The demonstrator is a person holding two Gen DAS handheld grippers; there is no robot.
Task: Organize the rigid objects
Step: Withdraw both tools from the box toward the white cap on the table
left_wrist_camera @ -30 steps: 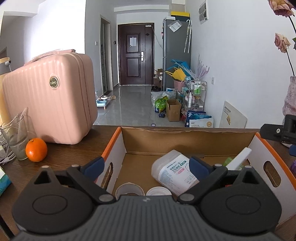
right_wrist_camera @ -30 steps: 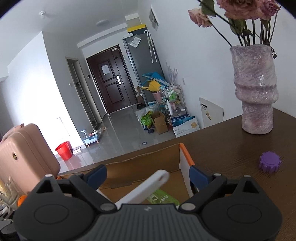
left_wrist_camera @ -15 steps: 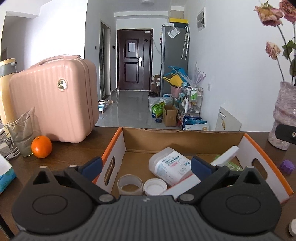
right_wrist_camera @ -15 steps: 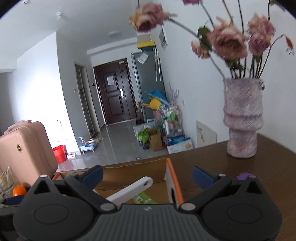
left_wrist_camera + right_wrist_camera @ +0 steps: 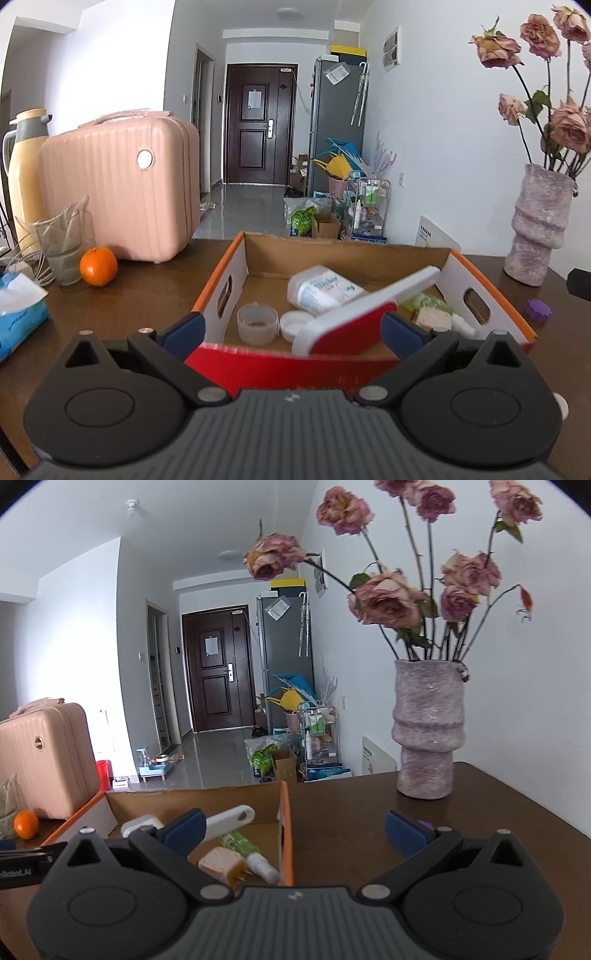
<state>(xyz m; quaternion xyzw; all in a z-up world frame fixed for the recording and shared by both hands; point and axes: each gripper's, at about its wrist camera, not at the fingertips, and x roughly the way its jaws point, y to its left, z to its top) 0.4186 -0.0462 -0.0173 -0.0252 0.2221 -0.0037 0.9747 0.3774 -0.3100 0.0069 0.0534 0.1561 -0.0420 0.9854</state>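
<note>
Grippers both spread and empty: left gripper (image 5: 291, 326), right gripper (image 5: 293, 829). Orange-rimmed cardboard box (image 5: 221, 275) already holds several items. Likely next: small purple ridged cap (image 5: 538, 311), loose on table right of box.

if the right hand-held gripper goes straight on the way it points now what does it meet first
Probably bare brown table just right of the cardboard box; the open right hand-held gripper straddles that wall. Beyond, the way looks free, though depth is unclear.

Left hand-held gripper (image 5: 291, 328) and right hand-held gripper (image 5: 293, 829) gape wide, empty.
</note>
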